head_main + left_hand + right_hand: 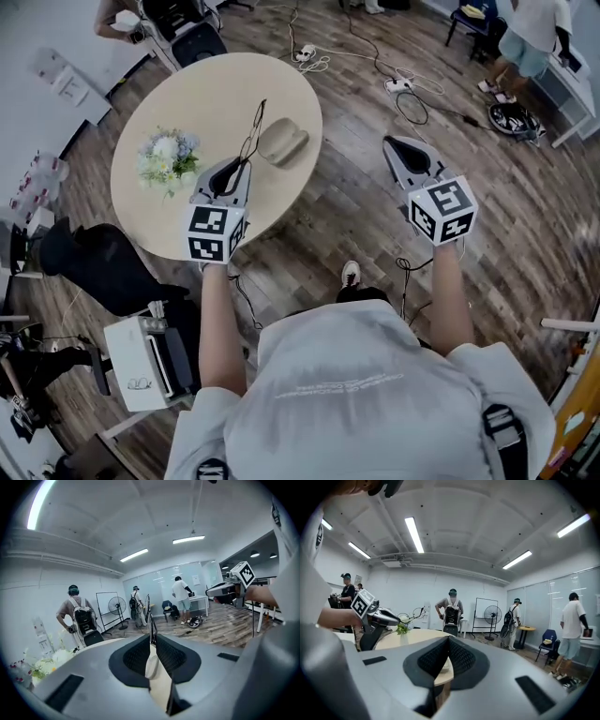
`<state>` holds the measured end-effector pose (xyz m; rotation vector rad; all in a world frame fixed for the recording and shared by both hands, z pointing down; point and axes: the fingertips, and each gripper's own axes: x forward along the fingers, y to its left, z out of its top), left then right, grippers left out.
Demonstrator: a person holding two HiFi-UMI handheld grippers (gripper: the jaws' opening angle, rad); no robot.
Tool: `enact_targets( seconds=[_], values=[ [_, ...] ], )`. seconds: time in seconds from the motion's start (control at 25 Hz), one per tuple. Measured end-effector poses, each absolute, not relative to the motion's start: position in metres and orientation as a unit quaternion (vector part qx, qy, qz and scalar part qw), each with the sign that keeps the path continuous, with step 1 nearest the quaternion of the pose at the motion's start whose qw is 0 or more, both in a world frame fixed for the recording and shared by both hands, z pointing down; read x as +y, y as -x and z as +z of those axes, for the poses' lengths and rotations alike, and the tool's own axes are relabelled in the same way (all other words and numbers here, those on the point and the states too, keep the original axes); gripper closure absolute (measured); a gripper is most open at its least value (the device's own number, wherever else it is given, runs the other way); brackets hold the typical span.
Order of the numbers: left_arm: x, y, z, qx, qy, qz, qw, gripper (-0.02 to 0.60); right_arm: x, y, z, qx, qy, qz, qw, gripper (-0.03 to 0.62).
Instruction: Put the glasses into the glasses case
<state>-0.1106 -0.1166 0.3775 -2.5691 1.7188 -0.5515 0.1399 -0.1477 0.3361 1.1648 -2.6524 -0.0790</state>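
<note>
The black thin-framed glasses (255, 131) stand up out of my left gripper (246, 164), which is shut on one end of them above the round table (187, 94). In the left gripper view the frame (151, 620) rises from between the pads. The beige glasses case (283, 141) lies closed on the table just right of the glasses, apart from them. My right gripper (394, 142) hovers off the table's right side over the floor, jaws shut with nothing in them. Its own view shows the pads (449, 641) meeting at the tip.
A small bunch of flowers (167, 157) stands on the table left of my left gripper. Cables and a power strip (398, 86) lie on the wooden floor beyond the table. A black bag (103, 262) and a white box (145, 361) sit at the lower left. Several people stand around the room.
</note>
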Motion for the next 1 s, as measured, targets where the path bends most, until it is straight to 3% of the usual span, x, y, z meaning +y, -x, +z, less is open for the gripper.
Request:
enact_targets(
  seconds=[0.44, 1.0],
  values=[
    [-0.179, 0.091, 0.414, 0.585, 0.782, -0.212, -0.04, 0.538, -0.238, -0.153, 0.366, -0.933, -0.335, -0.004, 0.134, 0.594],
    [-0.247, 0.11, 0.5, 0.524, 0.8, -0.271, -0.107, 0.54, -0.271, -0.115, 0.424, -0.924, -0.337, 0.081, 0.163, 0.594]
  ],
)
